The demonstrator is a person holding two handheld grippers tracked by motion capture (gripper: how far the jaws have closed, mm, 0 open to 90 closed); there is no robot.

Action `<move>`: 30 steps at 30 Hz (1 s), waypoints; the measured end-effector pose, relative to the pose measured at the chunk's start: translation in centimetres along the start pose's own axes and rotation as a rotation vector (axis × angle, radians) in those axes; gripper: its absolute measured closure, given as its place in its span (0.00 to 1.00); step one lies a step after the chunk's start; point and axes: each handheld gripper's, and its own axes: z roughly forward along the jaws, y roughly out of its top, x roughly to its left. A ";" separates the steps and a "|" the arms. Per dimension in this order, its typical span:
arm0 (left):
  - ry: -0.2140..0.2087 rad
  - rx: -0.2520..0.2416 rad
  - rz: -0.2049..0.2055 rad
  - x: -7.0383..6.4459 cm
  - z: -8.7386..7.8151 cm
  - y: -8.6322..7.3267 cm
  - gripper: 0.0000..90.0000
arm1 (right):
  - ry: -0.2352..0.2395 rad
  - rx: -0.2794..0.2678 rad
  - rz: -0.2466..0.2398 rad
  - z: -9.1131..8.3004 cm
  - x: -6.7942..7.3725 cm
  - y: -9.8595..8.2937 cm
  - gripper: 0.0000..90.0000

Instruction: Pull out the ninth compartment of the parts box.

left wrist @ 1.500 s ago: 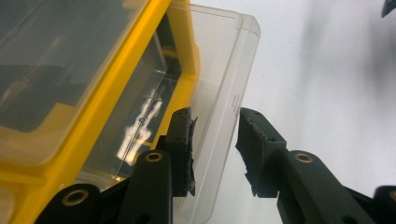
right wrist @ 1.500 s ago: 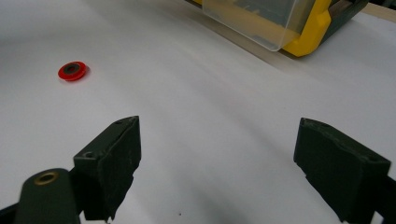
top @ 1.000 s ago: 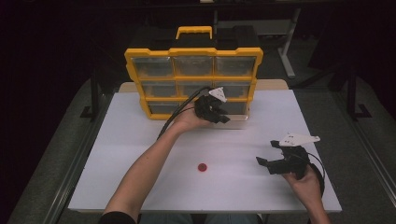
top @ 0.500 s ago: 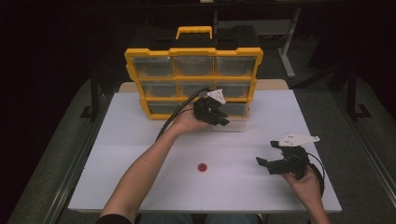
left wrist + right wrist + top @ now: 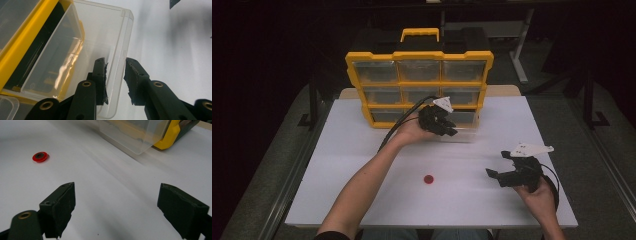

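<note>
A yellow organizer (image 5: 419,56) with clear drawers stands upright at the back of the white table (image 5: 362,165). Its bottom right clear drawer (image 5: 468,134) is pulled partway out. My left gripper (image 5: 451,130) holds it. In the left gripper view the drawer's (image 5: 100,32) front wall sits pinched between the jaws of my left gripper (image 5: 115,75), one inside and one outside. A small red washer (image 5: 428,179) lies flat near the table's middle. My right gripper (image 5: 498,165) hovers open at the right front, with the washer (image 5: 40,156) far off to its left.
The organizer's yellow frame (image 5: 22,42) and dark slot lie left of the drawer. From the right gripper (image 5: 116,207), the drawer (image 5: 130,135) and the yellow corner (image 5: 168,135) lie ahead over bare table. Dark floor and metal stands surround the table.
My left gripper has moved slightly toward the person, drawing the clear drawer a little farther out. The right gripper and the washer have stayed put.
</note>
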 end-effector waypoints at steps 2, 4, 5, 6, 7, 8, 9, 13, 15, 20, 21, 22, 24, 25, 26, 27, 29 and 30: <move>-0.001 -0.004 -0.003 -0.1 0.0 0.0 0.78 | 0.000 0.000 0.000 0.0 0.0 0.0 0.16; -0.002 -0.006 -0.005 -0.1 0.0 -0.1 0.78 | 0.000 0.001 0.001 0.0 0.0 0.0 0.16; -0.004 -0.007 -0.006 -0.1 0.0 -0.1 0.78 | 0.000 0.001 0.001 0.0 0.0 0.0 0.16; -0.004 -0.008 -0.006 -0.1 0.0 -0.1 0.78 | 0.000 0.001 0.001 0.0 0.0 0.0 0.16; -0.004 -0.009 -0.006 -0.1 0.0 -0.2 0.78 | 0.000 0.001 0.001 0.0 0.0 0.0 0.16; -0.005 -0.010 -0.008 -0.1 0.0 -0.2 0.78 | 0.000 0.001 0.001 0.0 0.0 0.0 0.16; -0.006 -0.009 -0.009 -0.2 -0.1 -0.2 0.78 | 0.000 0.002 0.001 0.0 0.0 0.0 0.16; -0.015 -0.009 -0.014 -0.2 0.0 -0.2 0.79 | 0.000 0.001 0.001 0.1 0.0 0.0 0.16; -0.015 -0.007 -0.005 -0.4 0.0 -0.1 0.79 | 0.003 -0.001 0.002 0.1 0.0 0.0 0.16; -0.019 -0.008 -0.011 -0.4 0.0 -0.2 0.79 | 0.002 0.003 -0.002 0.1 0.0 0.0 0.16; -0.018 -0.008 -0.011 -0.4 0.0 -0.2 0.79 | 0.002 0.003 -0.001 0.1 0.1 0.0 0.16; -0.020 -0.008 -0.011 -0.4 -0.1 -0.2 0.79 | 0.002 0.003 -0.001 0.1 0.0 0.0 0.16; -0.020 -0.004 -0.009 -0.4 -0.1 -0.2 0.79 | 0.003 0.001 0.000 0.2 0.0 0.0 0.16; -0.021 -0.003 -0.010 -0.4 -0.1 -0.3 0.79 | 0.003 0.003 -0.001 0.2 0.0 0.0 0.16; -0.021 -0.003 -0.009 -0.4 -0.1 -0.3 0.79 | 0.003 0.004 -0.001 0.2 0.0 0.0 0.16; -0.021 -0.003 -0.009 -0.4 -0.1 -0.3 0.79 | 0.003 0.004 -0.006 0.2 0.0 0.0 0.16; -0.022 -0.006 -0.011 -0.4 -0.2 -0.3 0.79 | 0.003 0.009 -0.003 0.2 0.0 0.0 0.16; -0.023 -0.013 -0.014 -0.4 -0.1 -0.3 0.79 | 0.004 0.009 -0.004 0.3 0.0 0.0 0.16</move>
